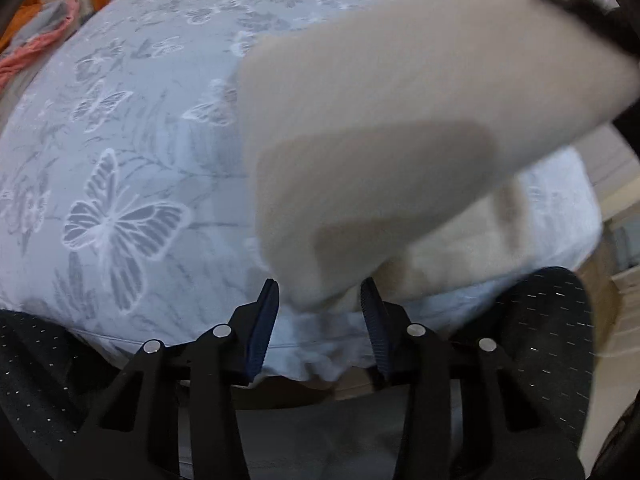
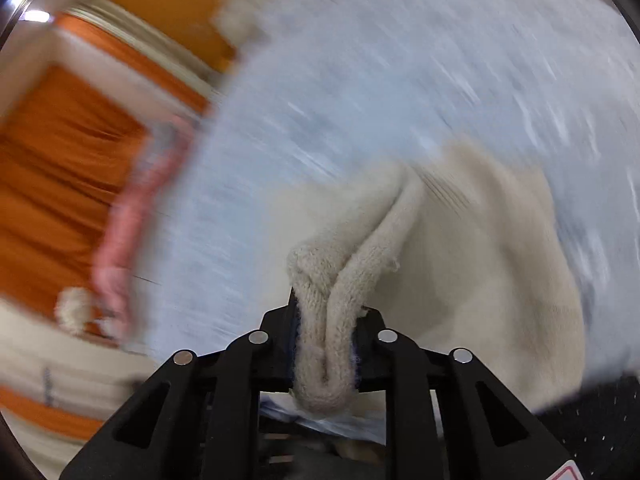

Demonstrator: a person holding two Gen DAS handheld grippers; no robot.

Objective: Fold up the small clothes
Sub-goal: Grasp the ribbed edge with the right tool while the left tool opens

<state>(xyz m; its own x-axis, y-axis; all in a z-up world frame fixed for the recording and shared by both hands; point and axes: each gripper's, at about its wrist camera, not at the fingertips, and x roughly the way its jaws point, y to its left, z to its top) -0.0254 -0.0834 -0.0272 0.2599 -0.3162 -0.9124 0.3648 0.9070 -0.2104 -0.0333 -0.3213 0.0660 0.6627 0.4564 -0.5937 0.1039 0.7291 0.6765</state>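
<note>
A bed (image 1: 132,128) is wearing a pale blue butterfly-print sheet. A cream garment (image 1: 460,248) is lying on it, partly lifted.

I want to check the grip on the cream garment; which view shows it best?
The right wrist view: the right gripper is shut on the cream garment. The left wrist view shows it blurred, lifted above the open left gripper.

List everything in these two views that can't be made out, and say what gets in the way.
- Left wrist view: what kind of garment the cream garment is; motion blur smears it.
- Left wrist view: whether the left gripper touches the cloth; its jaws stand apart, the hem between them is blurred.
- Right wrist view: the bedsheet pattern; blur.
- Right wrist view: the right gripper fingertips; bunched cloth covers them.
- Right wrist view: the pink item; blurred.
</note>
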